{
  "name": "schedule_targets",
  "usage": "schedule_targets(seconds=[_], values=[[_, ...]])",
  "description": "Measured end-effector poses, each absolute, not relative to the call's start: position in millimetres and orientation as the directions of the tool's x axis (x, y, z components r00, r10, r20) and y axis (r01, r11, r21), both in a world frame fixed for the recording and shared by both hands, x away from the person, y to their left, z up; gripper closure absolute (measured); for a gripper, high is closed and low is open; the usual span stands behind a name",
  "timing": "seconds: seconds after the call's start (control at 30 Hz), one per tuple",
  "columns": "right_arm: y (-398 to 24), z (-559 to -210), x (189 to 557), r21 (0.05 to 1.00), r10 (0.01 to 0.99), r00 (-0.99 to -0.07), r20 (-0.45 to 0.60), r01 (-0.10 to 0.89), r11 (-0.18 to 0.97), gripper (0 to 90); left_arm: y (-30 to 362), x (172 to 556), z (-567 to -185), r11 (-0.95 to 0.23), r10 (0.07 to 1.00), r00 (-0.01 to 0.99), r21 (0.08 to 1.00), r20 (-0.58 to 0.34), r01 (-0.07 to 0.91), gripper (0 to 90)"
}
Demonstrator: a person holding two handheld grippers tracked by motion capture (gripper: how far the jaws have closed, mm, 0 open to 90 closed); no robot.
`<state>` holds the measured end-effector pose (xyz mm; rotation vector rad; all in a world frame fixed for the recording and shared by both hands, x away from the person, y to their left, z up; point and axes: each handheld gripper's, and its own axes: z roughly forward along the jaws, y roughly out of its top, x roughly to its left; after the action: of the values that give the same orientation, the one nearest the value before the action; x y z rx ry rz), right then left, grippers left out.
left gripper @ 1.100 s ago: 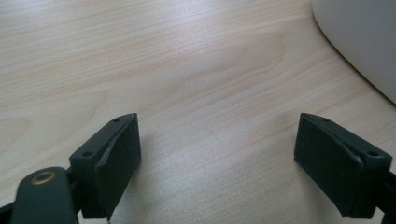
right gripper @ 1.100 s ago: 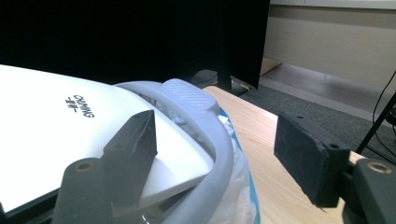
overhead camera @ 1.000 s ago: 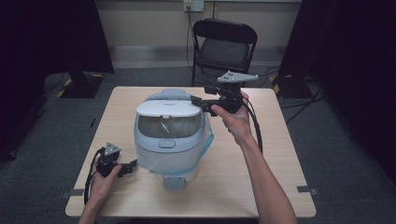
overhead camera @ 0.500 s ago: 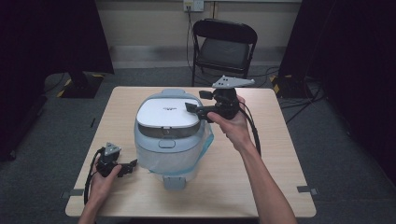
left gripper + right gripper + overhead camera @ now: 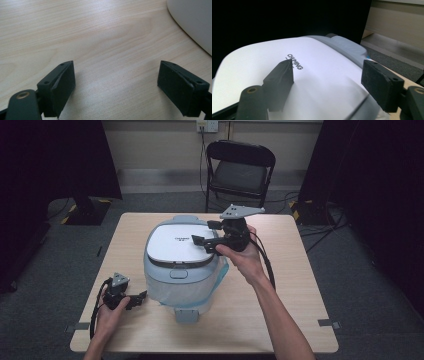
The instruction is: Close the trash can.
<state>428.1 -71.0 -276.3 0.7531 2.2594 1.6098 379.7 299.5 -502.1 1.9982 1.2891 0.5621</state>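
Glossy white plastic covers the lid of the rice cooker [image 5: 181, 245], which sits closed in the middle of the wooden table [image 5: 295, 285]. Your right gripper [image 5: 201, 232] hovers over the lid's right rear part, and its 2 jaws have just been opening; they stand wide now with nothing between them. Your left gripper [image 5: 141, 297] rests on the table just beside the cooker's front left, its jaws also spread wide and empty.

Expect a bulky, rigid appliance, probably too heavy to lift with 1 gripper. The smooth domed lid offers the pads no edge and would likely slip. The better holds look like the latch button [image 5: 176, 273] at the front rim and the hinge ridge [image 5: 347, 45] at the back. Press, do not pinch.
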Motion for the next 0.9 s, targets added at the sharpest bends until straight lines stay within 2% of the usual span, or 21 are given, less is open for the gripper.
schedule_targets(seconds=[0.2,0.9], values=[[-58,-279,422,0.923,0.528,-0.846,0.069,0.256,0.288,21.0,299,380,-502,-0.274,0.91,0.415,0.74,-0.007,0.614,14.2],[-40,-277,392,0.915,0.503,-0.864,0.006,0.208,0.346,21.2,300,380,-502,-0.278,0.909,0.417,0.739,-0.004,0.614,14.2]])
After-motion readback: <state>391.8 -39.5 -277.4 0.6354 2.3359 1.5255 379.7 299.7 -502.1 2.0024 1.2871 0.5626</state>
